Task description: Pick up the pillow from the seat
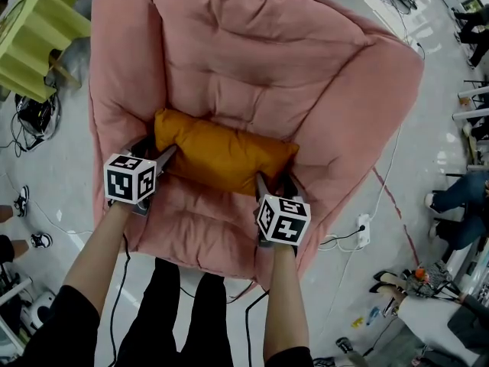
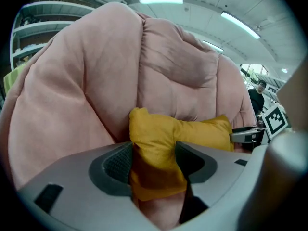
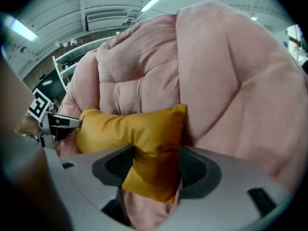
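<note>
On armchair (image 1: 252, 67) seat: pillow (image 1: 221, 155), likely soft, light.
Hold: both ends.
Fingers: left gripper (image 2: 154, 165), right gripper (image 3: 156, 165) spread, straddling ends, unclamped.

Item: yellow pillow (image 2: 166, 136) on pink cushioned seat (image 2: 86, 85), against backrest. Near end sits btwn jaws of L hand-held gripper (image 2: 154, 165); jaws spread wide, fabric fills the gap. R hand-held gripper (image 2: 244, 135) at far end. Bkgd: ceiling strip lights (image 2: 161, 1), shelving (image 2: 36, 37).
</note>
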